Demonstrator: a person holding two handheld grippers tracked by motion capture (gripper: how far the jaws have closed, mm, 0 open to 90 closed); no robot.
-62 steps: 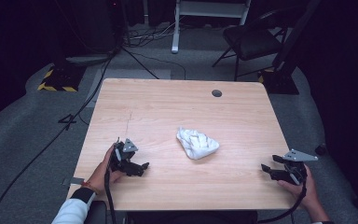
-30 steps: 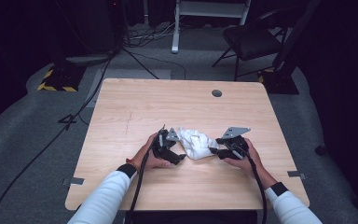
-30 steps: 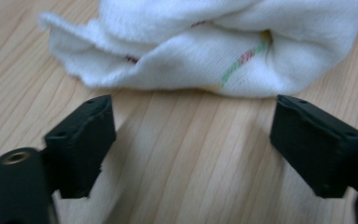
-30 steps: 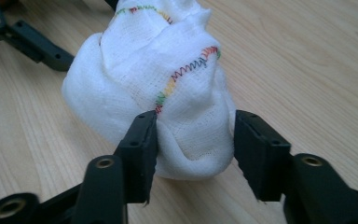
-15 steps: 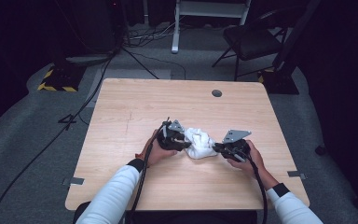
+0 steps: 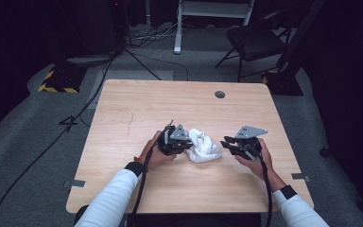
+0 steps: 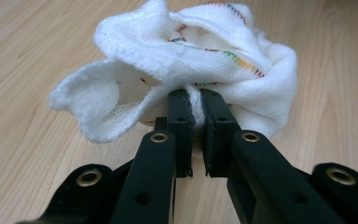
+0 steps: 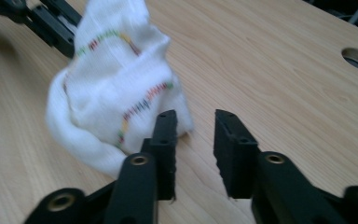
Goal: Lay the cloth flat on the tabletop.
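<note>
A crumpled white cloth (image 6: pixel 204 146) lies near the middle of the counter (image 6: pixel 137 106), between the two grippers. At its left edge the left gripper (image 6: pixel 185 144) is clamped on a fold: in the left gripper view a thin ridge of cloth (image 7: pixel 177 60) is pinched between the pads, which have just been closing and now stand almost together. The grip is taken low and at the hem, probably so that one corner can be drawn up and the bundle shaken loose. The weave is seen to be a soft, loose gauze with a coloured stitched border, bunched into a rosette above the jaws.

To the right, the right gripper (image 6: pixel 228 144) is held just beside the cloth's other edge. Its jaws have just been opening and stand part open with nothing between them; in the right gripper view (image 8: pixel 193 135) the left pad (image 8: pixel 167 128) is seen against the cloth (image 8: pixel 116 79), the right one over bare wood. It appears to be placed for a second pinch, so that the cloth could be spread between both hands.

The counter is of pale wood grain, with a round cable hole (image 6: pixel 220 94) near its far edge. Beyond it, grey carpet, trailing cables, a dark chair (image 6: pixel 255 40) and a white frame (image 6: pixel 215 12) are seen in a dim room.
</note>
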